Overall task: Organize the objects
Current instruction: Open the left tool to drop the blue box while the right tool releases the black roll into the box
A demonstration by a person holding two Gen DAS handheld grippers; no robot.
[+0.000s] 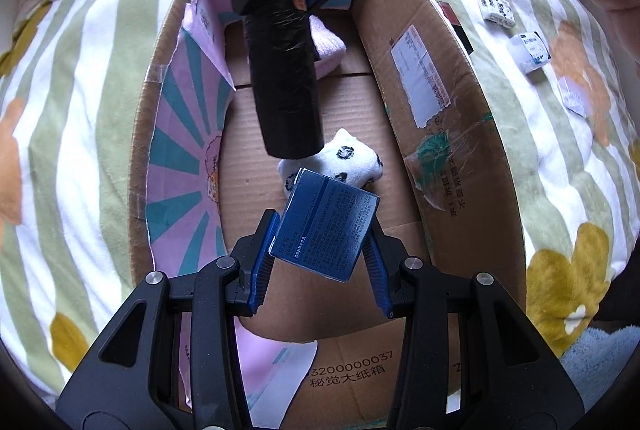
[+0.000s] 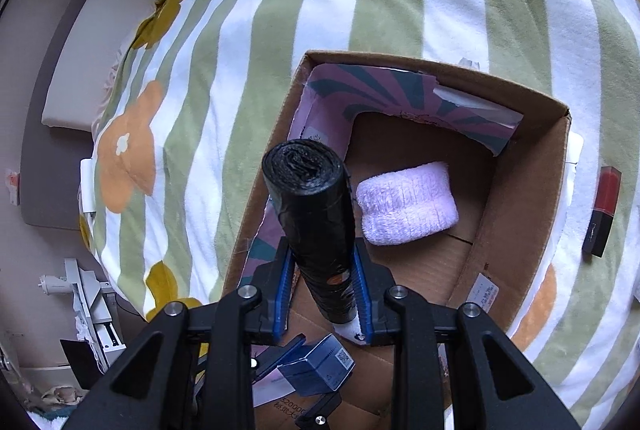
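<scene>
**Both grippers holding items over the cardboard box**

The left gripper (image 1: pixel 324 242) is clamping a small blue box (image 1: pixel 326 224) between its blue pads, holding it tilted above the floor of the open cardboard box (image 1: pixel 452 158). The same blue box is showing at the bottom of the right wrist view (image 2: pixel 320 368). Just beyond it, a white sock with black markings (image 1: pixel 344 158) is lying on the cardboard floor.

The right gripper (image 2: pixel 322 288) is gripping a black roll of bin bags (image 2: pixel 316 226) near its lower end, its fingers pressing on either side. The roll is pointing forward along the fingers and hanging over the inside of the cardboard box; in the left wrist view it (image 1: pixel 286 86) is reaching down from the top, its end just above the sock.

A folded pink towel (image 2: pixel 406 210) is resting on the box floor near the far wall. A pink and teal printed sheet (image 1: pixel 188 166) is lining one side of the box.

The cardboard box is sitting on a striped floral blanket (image 2: pixel 304 42). On the blanket outside the box, a red and black lipstick case (image 2: pixel 602 216) and two small white packets (image 1: pixel 498 8) (image 1: pixel 530 52) are lying apart from one another.
</scene>
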